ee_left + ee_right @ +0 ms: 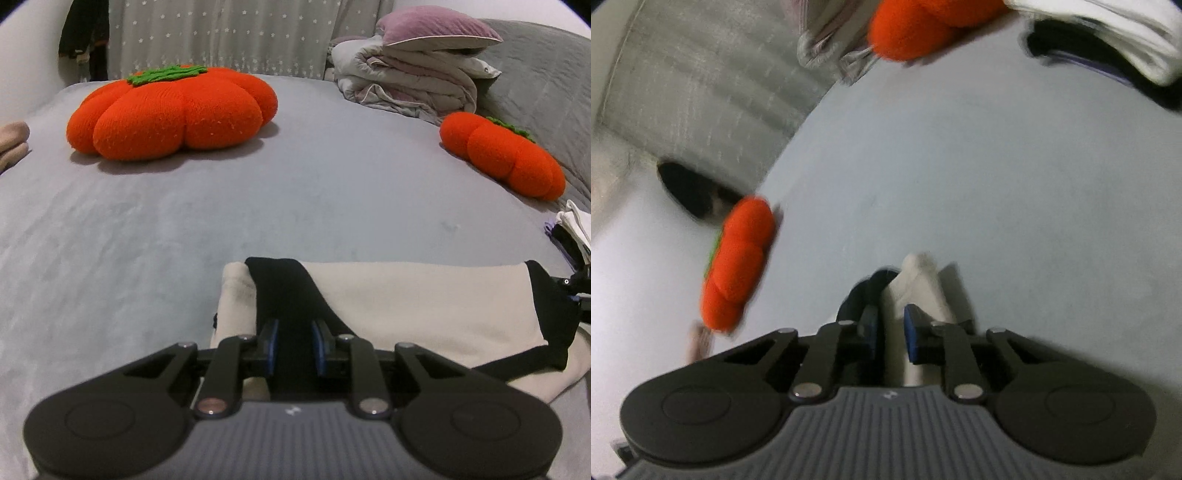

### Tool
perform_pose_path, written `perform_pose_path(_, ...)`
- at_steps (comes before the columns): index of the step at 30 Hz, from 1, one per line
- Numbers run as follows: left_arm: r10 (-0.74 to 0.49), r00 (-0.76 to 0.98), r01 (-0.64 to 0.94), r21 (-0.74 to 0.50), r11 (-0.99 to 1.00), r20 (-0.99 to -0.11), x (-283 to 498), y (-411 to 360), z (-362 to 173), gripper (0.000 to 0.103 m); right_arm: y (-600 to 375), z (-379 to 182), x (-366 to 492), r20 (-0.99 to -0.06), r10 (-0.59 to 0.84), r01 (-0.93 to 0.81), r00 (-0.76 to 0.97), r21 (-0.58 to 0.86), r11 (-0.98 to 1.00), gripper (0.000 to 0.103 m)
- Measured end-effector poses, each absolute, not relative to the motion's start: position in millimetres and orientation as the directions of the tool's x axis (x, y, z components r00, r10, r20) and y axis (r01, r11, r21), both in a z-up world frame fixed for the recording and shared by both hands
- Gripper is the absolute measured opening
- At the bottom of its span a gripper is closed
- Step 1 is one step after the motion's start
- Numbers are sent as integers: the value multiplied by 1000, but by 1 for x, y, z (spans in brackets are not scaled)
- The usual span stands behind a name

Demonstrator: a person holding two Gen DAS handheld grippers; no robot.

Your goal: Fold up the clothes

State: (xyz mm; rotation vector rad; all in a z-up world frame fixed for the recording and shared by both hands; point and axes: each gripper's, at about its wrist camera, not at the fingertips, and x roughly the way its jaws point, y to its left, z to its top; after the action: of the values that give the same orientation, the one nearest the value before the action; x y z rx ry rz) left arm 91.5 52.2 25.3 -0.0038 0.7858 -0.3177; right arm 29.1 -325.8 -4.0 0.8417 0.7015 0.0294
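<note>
A cream garment (406,306) with black sleeves and trim lies partly folded on the grey bed sheet (184,240), close in front of me. My left gripper (295,343) is shut on the black fabric at the garment's left end, which fills the gap between its blue pads. In the blurred right wrist view, my right gripper (892,328) is shut on a bunched fold of the cream garment (919,284), with black cloth beside its left finger. The garment's right end, with its black sleeve, reaches the edge of the left wrist view.
A large orange pumpkin cushion (173,114) sits far left on the bed and a smaller one (506,155) far right. Folded quilts under a purple pillow (413,74) are at the back. A stack of folded clothes (572,229) lies at the right edge.
</note>
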Motion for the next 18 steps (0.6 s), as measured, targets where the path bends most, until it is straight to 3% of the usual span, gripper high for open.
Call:
perform_pose_path(4, -283, 659, 277, -125, 953, -697, 92, 53, 25, 21, -311, 14, 27, -574, 262, 189, 775, 607, 772, 22)
perform_pose_path(13, -277, 661, 280, -113, 953, -697, 90, 51, 25, 21, -322, 4, 27, -531, 328, 212, 781, 721, 660, 23)
perform_pose_path(14, -277, 661, 279, -113, 953, -697, 90, 51, 25, 21, -316, 6, 29, -538, 325, 205, 778, 706, 678, 21)
perform_pose_path(15, -277, 661, 279, -114, 954, -698, 90, 51, 26, 21, -313, 8, 28, -552, 307, 203, 775, 678, 707, 9)
perform_pose_path(16, -278, 661, 280, -115, 953, -697, 90, 51, 26, 21, -310, 10, 26, -566, 289, 201, 772, 649, 734, 5)
perform_pose_path(18, -279, 660, 281, -115, 953, -697, 90, 52, 26, 21, -311, 13, 24, -574, 272, 203, 772, 629, 751, 5)
